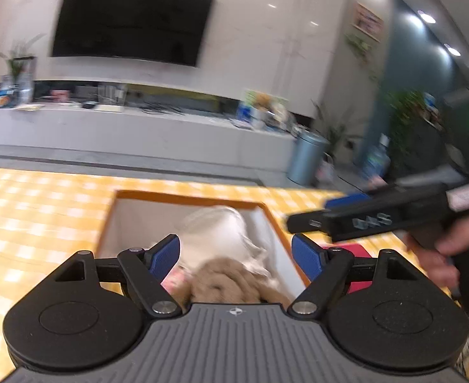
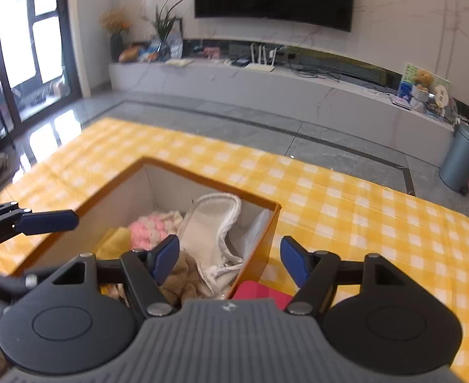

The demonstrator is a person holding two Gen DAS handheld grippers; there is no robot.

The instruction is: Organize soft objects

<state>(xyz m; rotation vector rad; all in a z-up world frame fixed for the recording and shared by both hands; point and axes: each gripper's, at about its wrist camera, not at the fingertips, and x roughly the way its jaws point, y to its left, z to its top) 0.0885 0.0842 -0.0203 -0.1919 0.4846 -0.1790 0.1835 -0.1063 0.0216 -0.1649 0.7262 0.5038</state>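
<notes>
An orange-rimmed cardboard box [image 2: 145, 161] stands on the yellow checked cloth. In it lie a white cloth [image 2: 208, 233], a pink knit piece [image 2: 148, 229], a yellow cloth [image 2: 113, 242] and a brown plush toy [image 2: 183, 277]. My left gripper [image 1: 237, 257] hangs open over the box [image 1: 186, 195], just above the brown plush toy [image 1: 228, 284] and white cloth [image 1: 218, 233], holding nothing. My right gripper [image 2: 230, 258] is open and empty above the box's near right corner. A red soft item [image 2: 260, 290] lies outside the box by that corner.
The yellow checked tablecloth [image 2: 362, 210] spreads wide to the right of the box. A hand [image 1: 442, 255] holds the right gripper [image 1: 323, 212] at the box's right side. Beyond the table are grey floor, a long TV cabinet [image 2: 298, 92] and a metal bin [image 2: 461, 159].
</notes>
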